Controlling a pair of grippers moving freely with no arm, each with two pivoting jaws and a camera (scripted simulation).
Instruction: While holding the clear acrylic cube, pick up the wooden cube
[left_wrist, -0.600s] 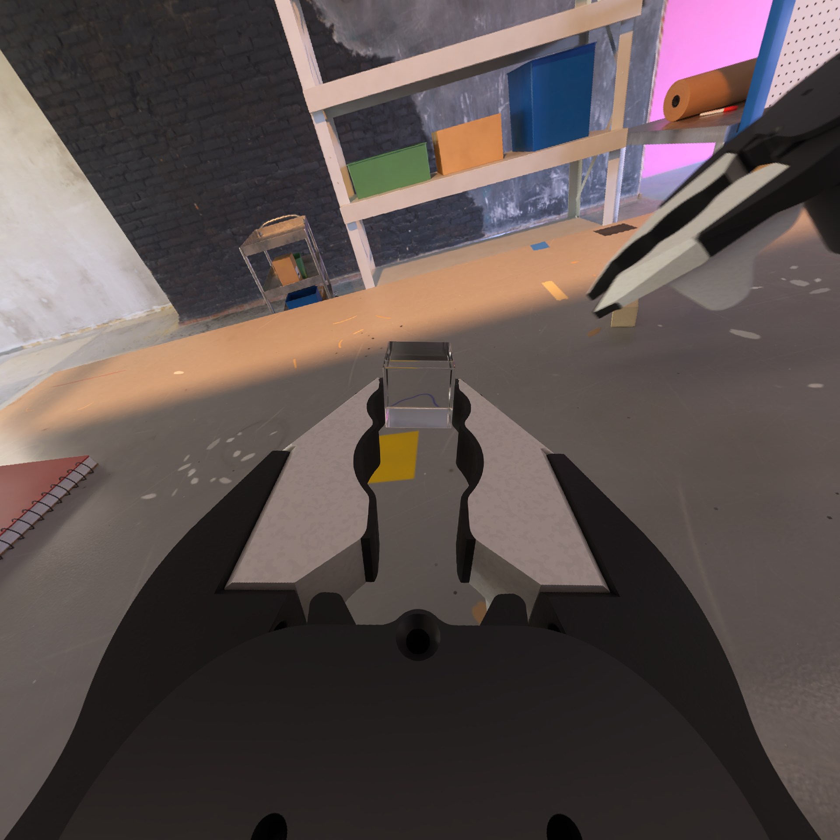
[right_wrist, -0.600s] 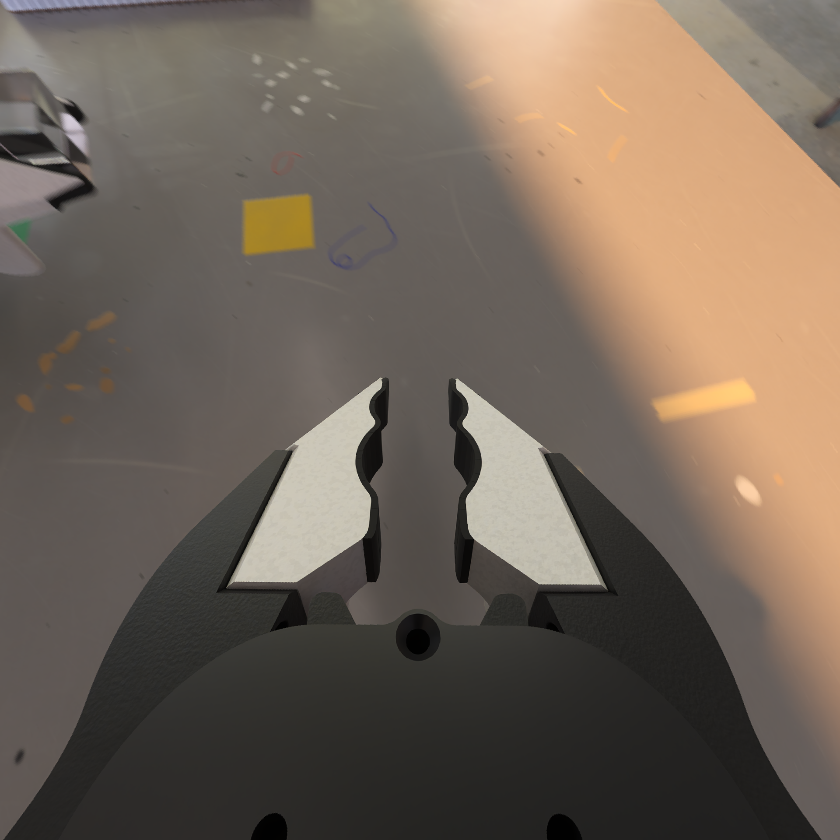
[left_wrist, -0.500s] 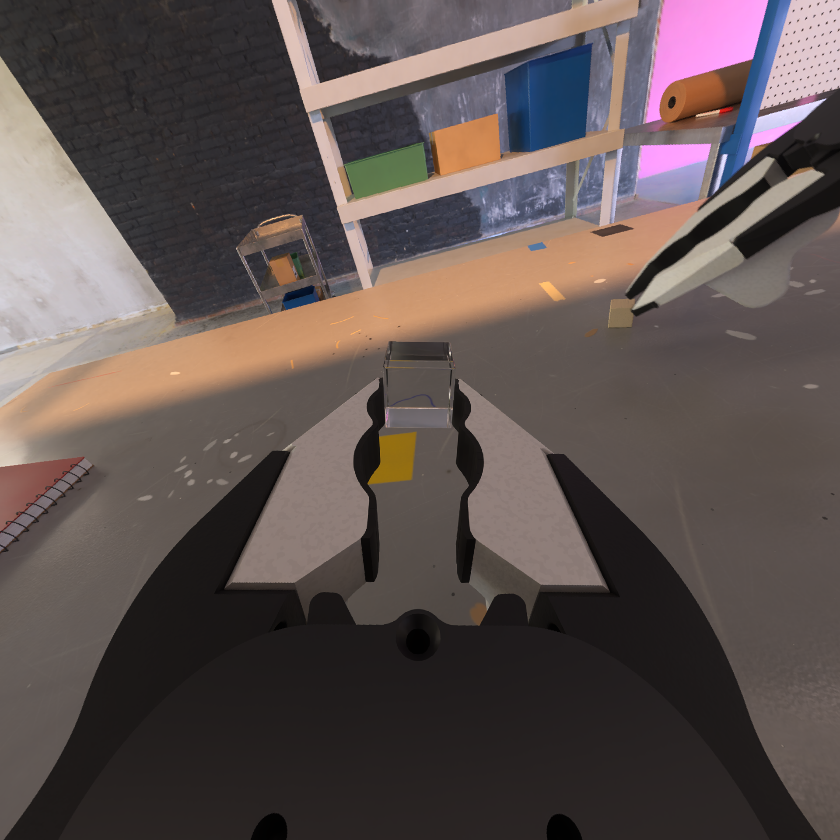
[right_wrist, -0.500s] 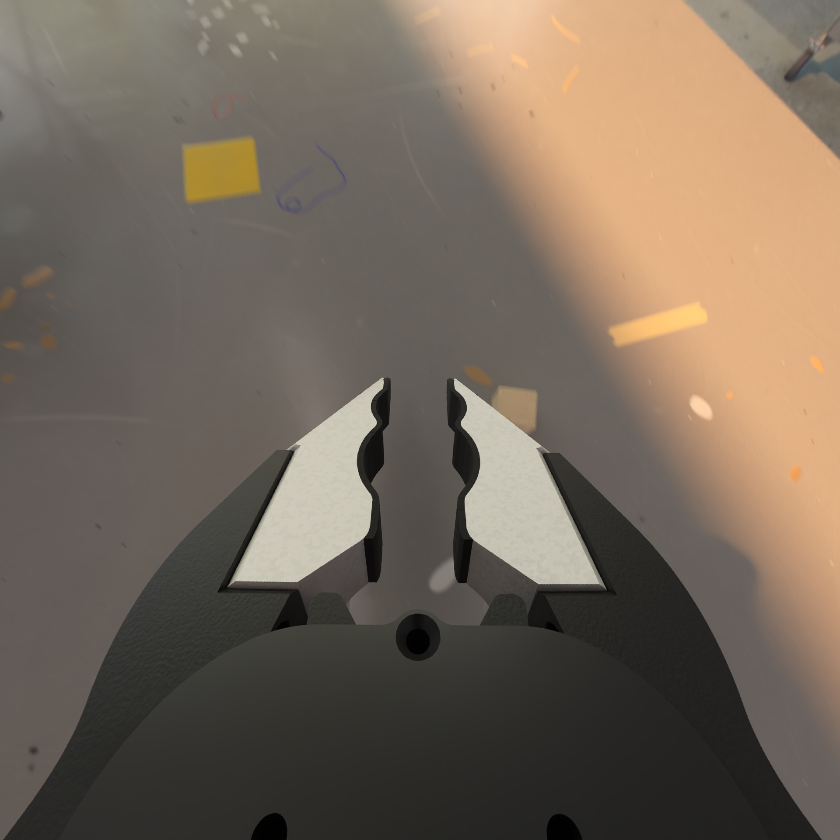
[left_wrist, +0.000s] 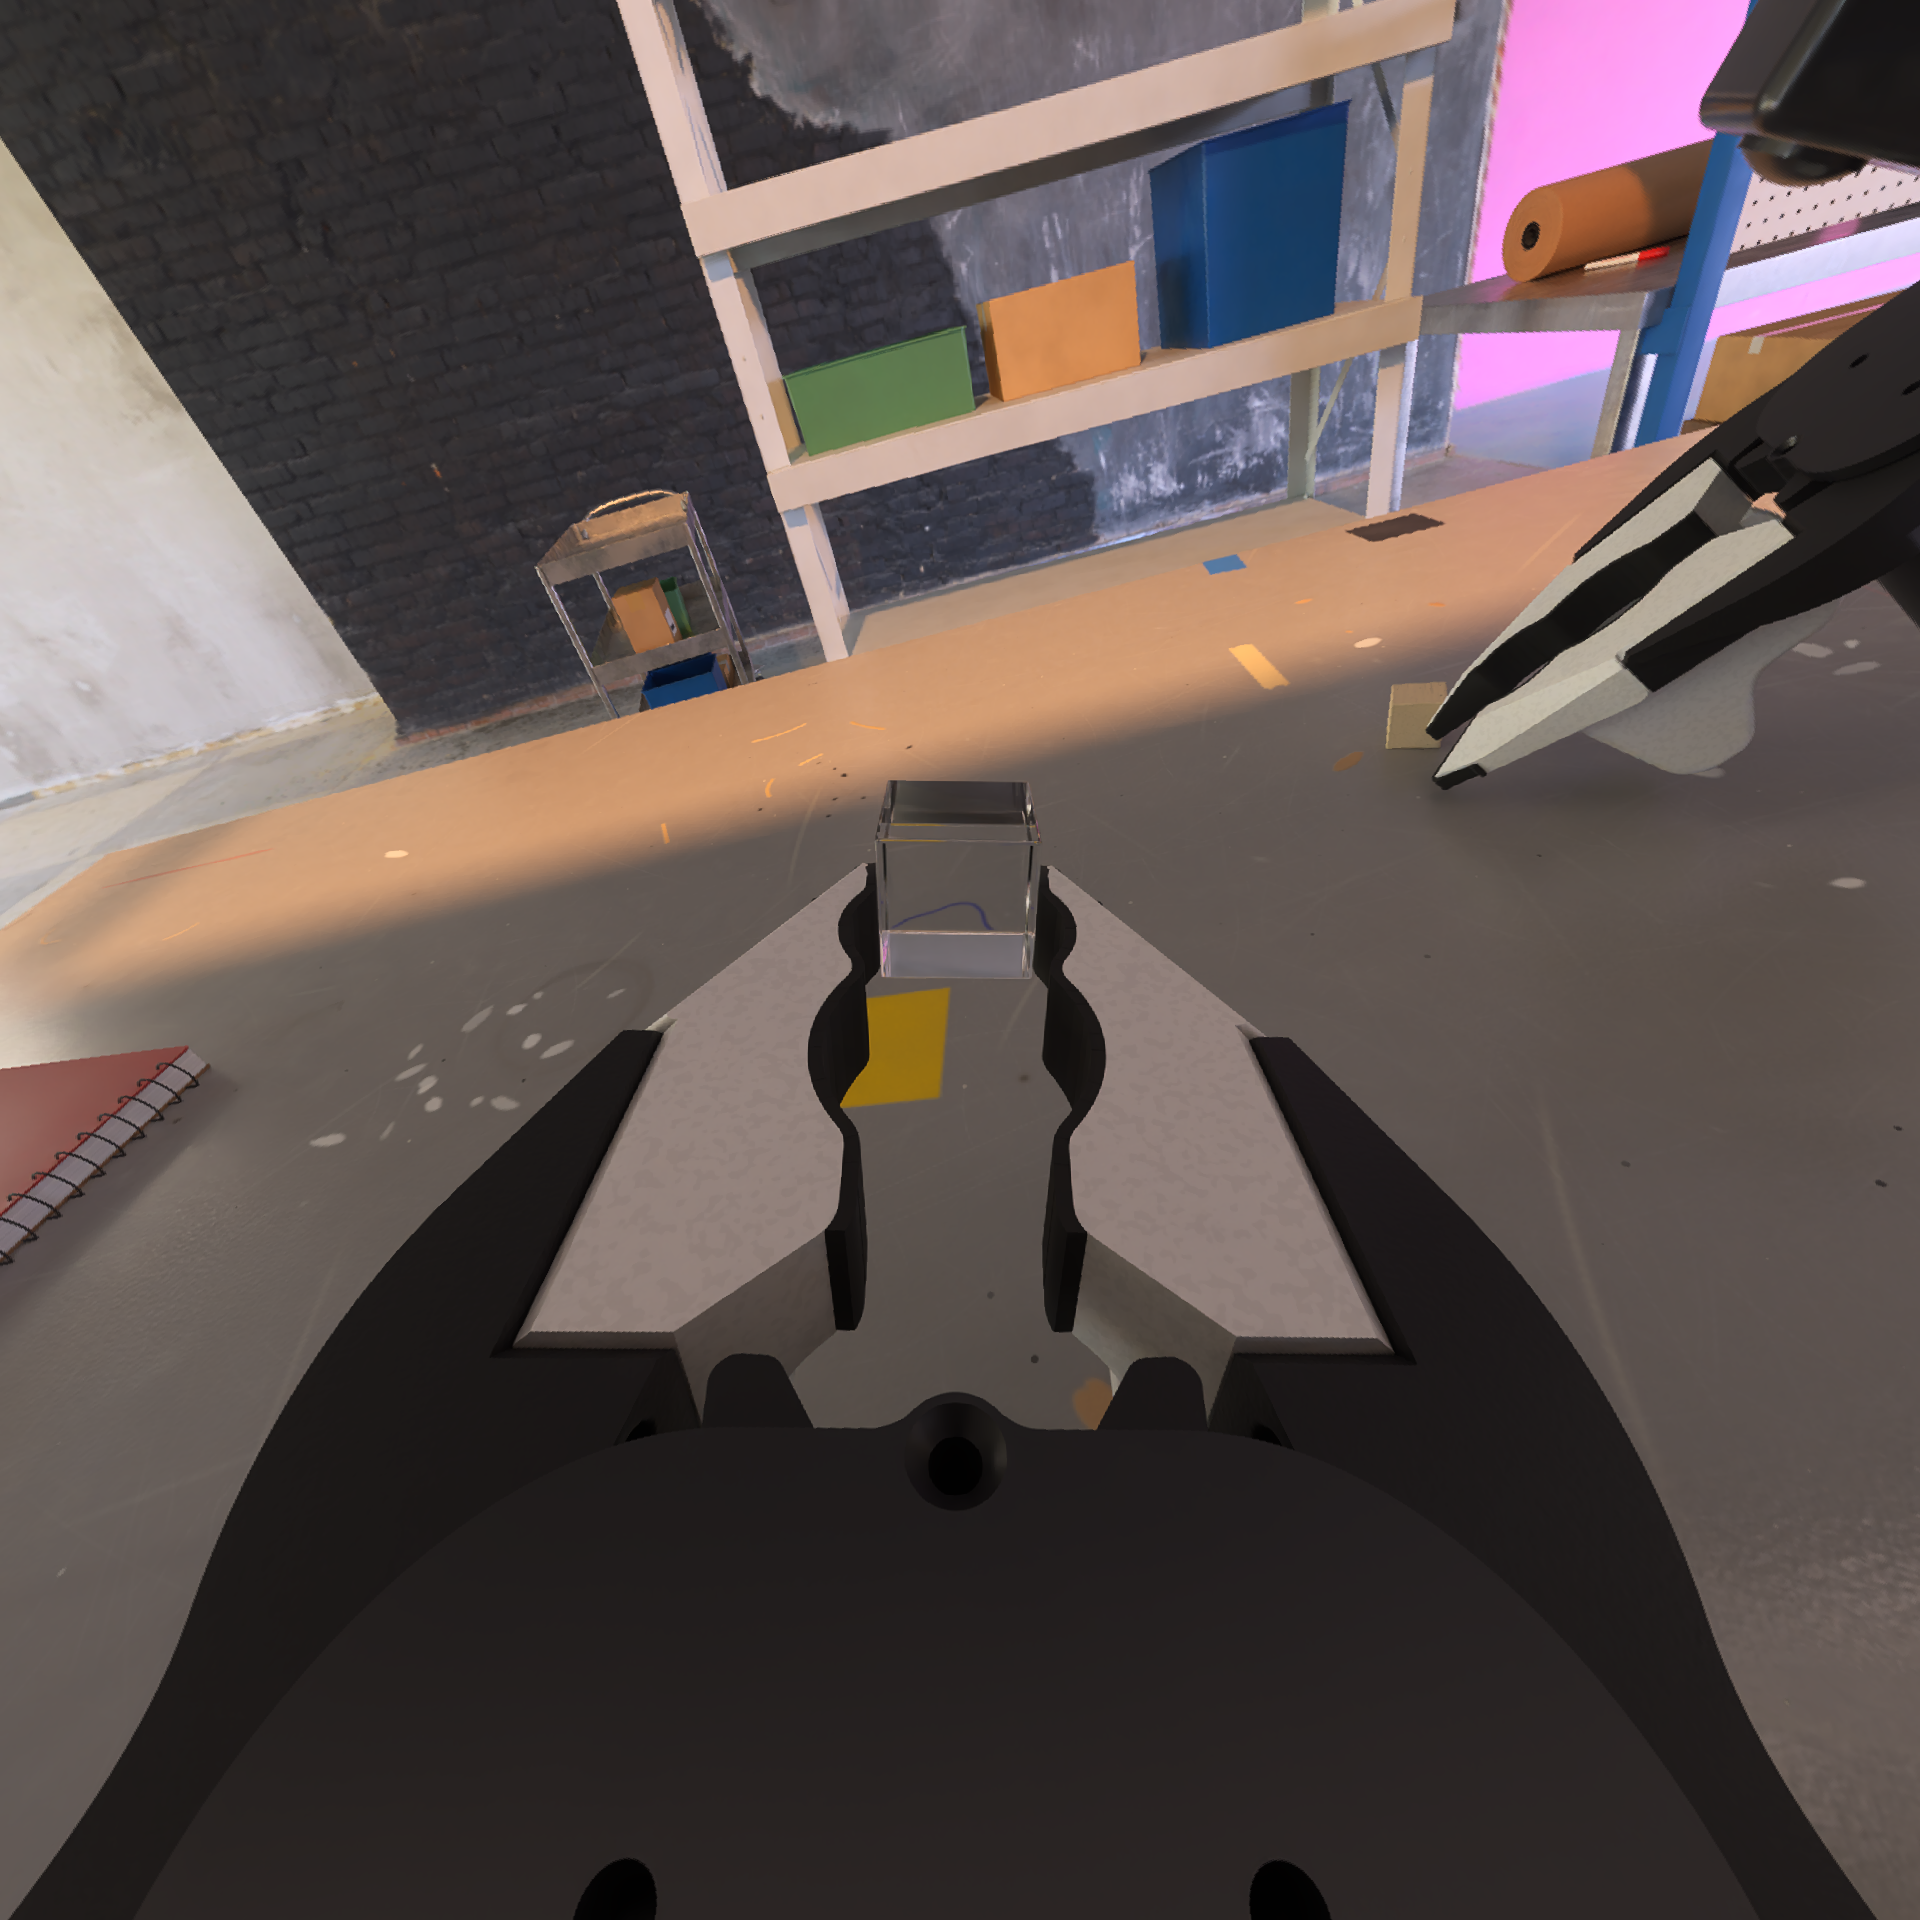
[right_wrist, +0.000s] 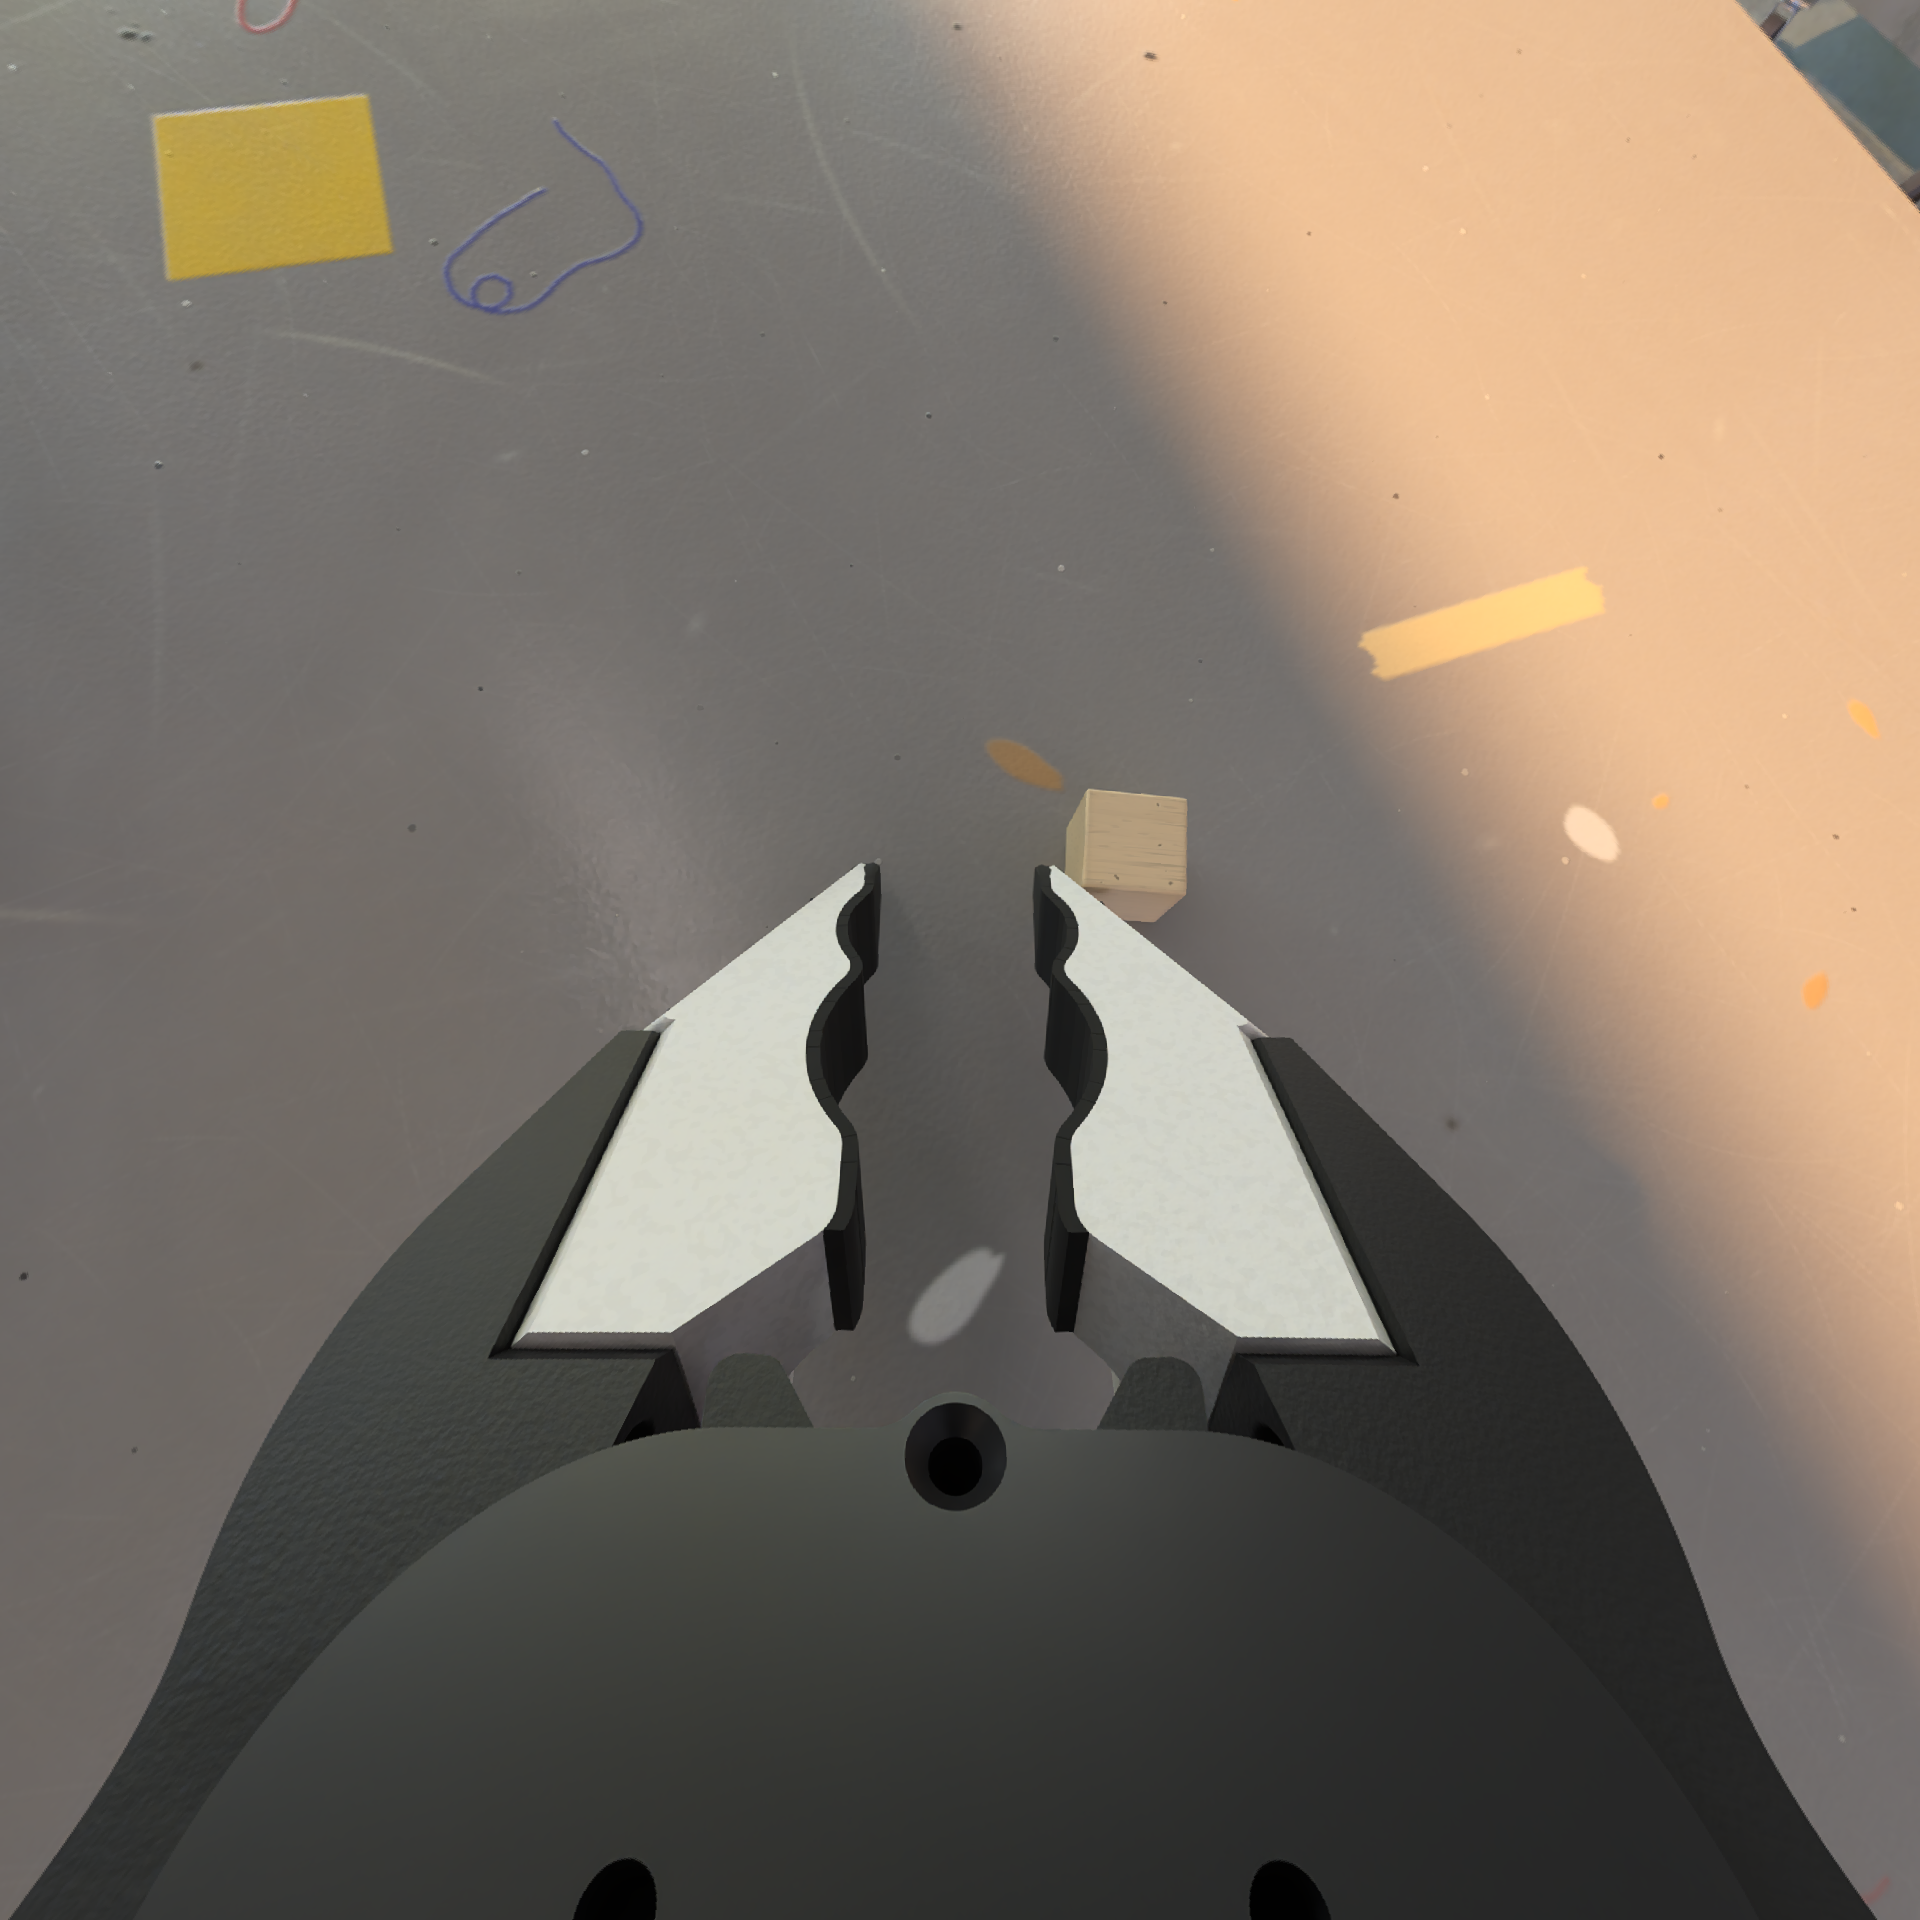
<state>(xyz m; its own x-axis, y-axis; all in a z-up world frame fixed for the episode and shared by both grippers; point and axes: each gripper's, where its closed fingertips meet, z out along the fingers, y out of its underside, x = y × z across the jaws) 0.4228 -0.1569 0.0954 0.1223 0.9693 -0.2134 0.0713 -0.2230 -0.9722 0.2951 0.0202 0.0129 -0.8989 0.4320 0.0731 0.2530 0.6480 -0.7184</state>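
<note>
My left gripper (left_wrist: 956, 883) is shut on the clear acrylic cube (left_wrist: 956, 883), held between the fingertips above the grey table (left_wrist: 1455, 1039). The wooden cube (right_wrist: 1127, 847) is small and pale and sits on the table just beyond and to the right of my right fingertip. My right gripper (right_wrist: 956, 883) is open and empty, hovering above the table. In the left wrist view the right gripper (left_wrist: 1449, 748) is at the far right, its tips just right of the wooden cube (left_wrist: 1413, 715).
A yellow square patch (right_wrist: 272, 187) and a blue scribble (right_wrist: 540, 239) mark the table at far left. A strip of tape (right_wrist: 1481, 623) lies to the right. A red spiral notebook (left_wrist: 83, 1132) lies at the left edge. Shelving (left_wrist: 1039, 343) stands beyond the table.
My right gripper has moved toward the wooden cube, which now shows clear of the right fingertip. In the left wrist view it has shifted right and lower. The left gripper holds still.
</note>
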